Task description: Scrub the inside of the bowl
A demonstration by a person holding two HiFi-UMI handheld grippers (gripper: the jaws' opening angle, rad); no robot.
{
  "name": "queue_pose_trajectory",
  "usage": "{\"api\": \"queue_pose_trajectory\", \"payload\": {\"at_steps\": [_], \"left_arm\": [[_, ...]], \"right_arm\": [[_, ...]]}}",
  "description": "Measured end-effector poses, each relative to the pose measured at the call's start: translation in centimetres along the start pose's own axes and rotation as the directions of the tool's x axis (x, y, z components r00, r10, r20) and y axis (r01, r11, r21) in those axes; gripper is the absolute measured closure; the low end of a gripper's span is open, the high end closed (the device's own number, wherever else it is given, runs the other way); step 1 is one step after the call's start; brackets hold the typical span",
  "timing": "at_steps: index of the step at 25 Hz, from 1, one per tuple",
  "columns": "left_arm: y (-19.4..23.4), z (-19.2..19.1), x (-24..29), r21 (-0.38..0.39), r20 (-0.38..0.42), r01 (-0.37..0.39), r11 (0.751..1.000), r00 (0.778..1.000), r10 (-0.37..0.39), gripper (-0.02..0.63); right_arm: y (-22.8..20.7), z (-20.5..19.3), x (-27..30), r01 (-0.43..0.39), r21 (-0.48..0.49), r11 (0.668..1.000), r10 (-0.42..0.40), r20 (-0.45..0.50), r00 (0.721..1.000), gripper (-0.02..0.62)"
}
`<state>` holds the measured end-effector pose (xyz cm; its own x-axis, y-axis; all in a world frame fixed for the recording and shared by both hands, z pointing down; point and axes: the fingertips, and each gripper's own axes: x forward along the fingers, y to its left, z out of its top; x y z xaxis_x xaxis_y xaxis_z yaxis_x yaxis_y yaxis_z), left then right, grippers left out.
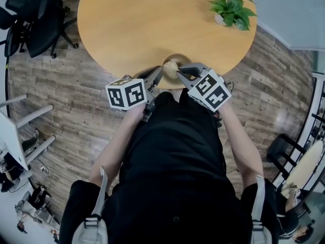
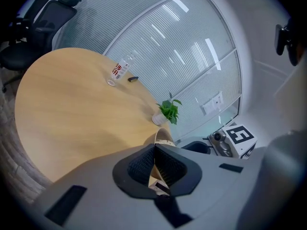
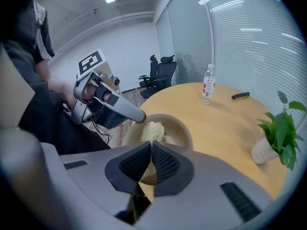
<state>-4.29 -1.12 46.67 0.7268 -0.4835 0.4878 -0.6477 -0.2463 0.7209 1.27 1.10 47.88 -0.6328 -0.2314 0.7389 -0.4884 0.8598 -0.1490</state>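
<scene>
the bowl (image 3: pixel 181 130) looks light and hard, maybe wood or plastic, so i think it could slide or tip on the smooth table (image 3: pixel 230 123) when it gets rubbed. the best place to hold it looks like the thin rim on the near left side. the left gripper (image 3: pixel 140 117) has it there, with its jaws pinched tight and just that thin edge between them. the hold is small, so a hard push might twist the bowl out. the scrubber (image 3: pixel 152 130) looks soft, dry and stringy, like a bundle of pale straw, so it should squash and bend when pressed. the right gripper (image 3: pixel 151 148) has its jaws squeezed close on the near end of the scrubber, and the far end pokes into the bowl. the bowl is round and tan, close to the table's colour, with a plain smooth inside and a thin rim. it is at the near edge of the round table, right in front of the person, between the two grippers. i cannot tell if it sits flat or is tipped a bit. i cannot see any dirt or water in it. a small green plant (image 3: pixel 280 133) stands on the right and a clear bottle (image 3: pixel 207 90) at the far side, both well apart from the bowl.
</scene>
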Motion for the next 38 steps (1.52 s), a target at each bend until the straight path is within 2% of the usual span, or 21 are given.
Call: {"api": "queue_pose_trajectory", "payload": {"at_steps": [5,13,25,38], "left_arm": [[0.8,-0.6,0.6,-0.059,-0.014,0.007,0.998,1.000,-0.008,0.591],[1.3,-1.8,1.6,-0.147,-0.040,0.036,0.989,0.998,-0.043,0.591],[5.0,-4.0,4.4,-0.234,-0.090,-0.045,0.971,0.996,0.024,0.590],[6.7,-4.0,5.7,-0.197,-0.126,-0.104,0.975,0.989,0.080,0.588]], "right_arm": [[-0.3,-0.4,-0.4,-0.003,0.118,0.993,0.000,0.021,1.000,0.571],[-2.1,0.5,-2.6,0.097,0.165,0.982,-0.112,0.083,0.990,0.571],[-4.7,-0.7,-5.3,0.183,0.277,0.943,-0.214,0.086,0.973,0.571],[-5.7,-1.2,-5.1,0.196,0.287,0.938,-0.223,0.066,0.973,0.571]]}}
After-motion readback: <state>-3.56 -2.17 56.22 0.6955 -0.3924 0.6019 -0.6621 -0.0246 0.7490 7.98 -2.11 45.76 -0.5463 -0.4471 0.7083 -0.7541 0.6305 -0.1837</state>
